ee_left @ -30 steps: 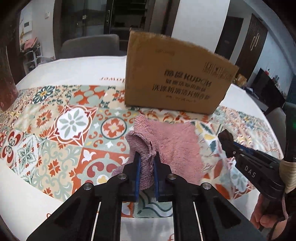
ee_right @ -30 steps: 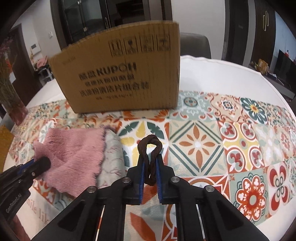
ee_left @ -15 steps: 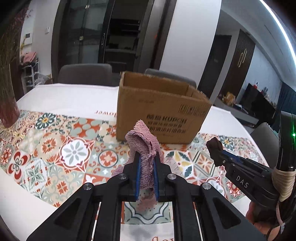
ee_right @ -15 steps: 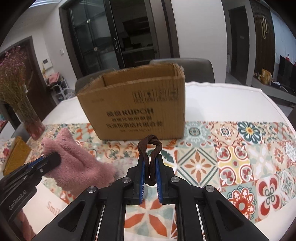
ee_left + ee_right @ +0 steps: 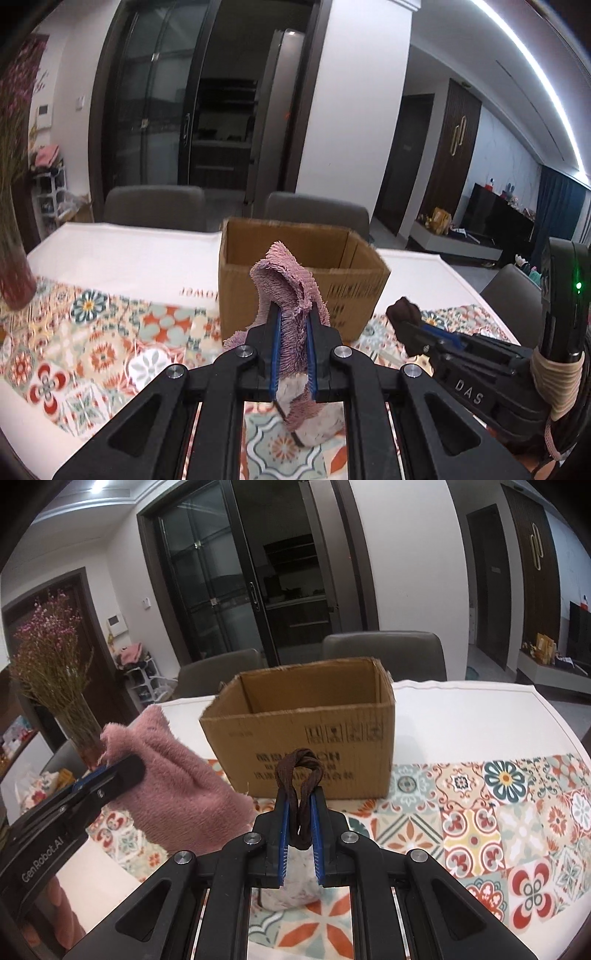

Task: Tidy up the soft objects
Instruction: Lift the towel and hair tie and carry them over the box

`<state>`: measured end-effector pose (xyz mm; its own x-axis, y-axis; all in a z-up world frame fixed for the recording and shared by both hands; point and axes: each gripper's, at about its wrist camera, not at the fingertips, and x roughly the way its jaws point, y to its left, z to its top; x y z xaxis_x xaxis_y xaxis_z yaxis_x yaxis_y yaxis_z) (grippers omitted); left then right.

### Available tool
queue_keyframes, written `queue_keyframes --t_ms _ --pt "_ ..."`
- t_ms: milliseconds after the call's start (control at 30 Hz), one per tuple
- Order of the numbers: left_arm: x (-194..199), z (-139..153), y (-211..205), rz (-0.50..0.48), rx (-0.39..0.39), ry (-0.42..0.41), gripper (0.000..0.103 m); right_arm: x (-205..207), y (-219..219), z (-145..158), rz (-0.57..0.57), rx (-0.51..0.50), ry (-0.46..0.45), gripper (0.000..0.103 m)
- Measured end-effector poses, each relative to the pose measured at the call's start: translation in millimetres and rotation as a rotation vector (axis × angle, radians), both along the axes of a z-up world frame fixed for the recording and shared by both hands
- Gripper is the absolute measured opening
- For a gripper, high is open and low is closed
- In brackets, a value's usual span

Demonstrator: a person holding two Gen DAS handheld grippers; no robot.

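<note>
My left gripper (image 5: 292, 314) is shut on a fluffy pink cloth (image 5: 286, 280) and holds it up off the table; the cloth also shows in the right wrist view (image 5: 177, 790), hanging from the left gripper (image 5: 125, 771). My right gripper (image 5: 300, 801) is shut on a twisted dark brown band (image 5: 301, 775); the band shows at the tip of the right gripper (image 5: 404, 317) in the left wrist view too. An open brown cardboard box (image 5: 295, 254) (image 5: 314, 731) stands just beyond both grippers, its inside visibly empty.
The table has a patterned tile runner (image 5: 498, 812) on a white cloth (image 5: 129, 258). A vase of dried pink flowers (image 5: 62, 686) stands at the left. Grey chairs (image 5: 384, 653) stand behind the table. A pale cloth (image 5: 317, 424) lies below the grippers.
Both grippers have risen well above the table with their loads; the pink cloth is lifted off the runner. The box top and its open inside have come into view.
</note>
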<state>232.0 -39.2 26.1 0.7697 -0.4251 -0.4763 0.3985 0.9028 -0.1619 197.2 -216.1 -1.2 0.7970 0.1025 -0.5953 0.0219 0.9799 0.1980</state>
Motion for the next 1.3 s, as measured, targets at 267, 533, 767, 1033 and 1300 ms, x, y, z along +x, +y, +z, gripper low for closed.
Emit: queue_keyframes --t_ms 267,533,767,1033,1300 --pt "12.2 28.6 -9.4 -0.015 -0.002 -0.071 0.013 10.7 -0.2 29.6 0.018 -0.015 -0.063 0.012" --pt "32.1 53.6 -21.9 -0.03 0.006 -0.136 0.013 29.0 -6.0 59.2 0.027 -0.044 -0.122 0.012" --pt "61.1 68.3 -35.8 -0.039 0.031 -0.16 0.013 59.4 -10.1 71.5 0.048 -0.064 -0.119 0.012" --pt "90.7 73.7 -49.2 -0.036 0.051 -0.175 0.013 95.7 -16.3 76.7 0.066 -0.089 -0.105 0.012" --pt "139.7 53.2 -62.4 -0.016 0.034 -0.086 0.013 140.5 -23.6 66.0 0.09 -0.111 -0.062 0.012"
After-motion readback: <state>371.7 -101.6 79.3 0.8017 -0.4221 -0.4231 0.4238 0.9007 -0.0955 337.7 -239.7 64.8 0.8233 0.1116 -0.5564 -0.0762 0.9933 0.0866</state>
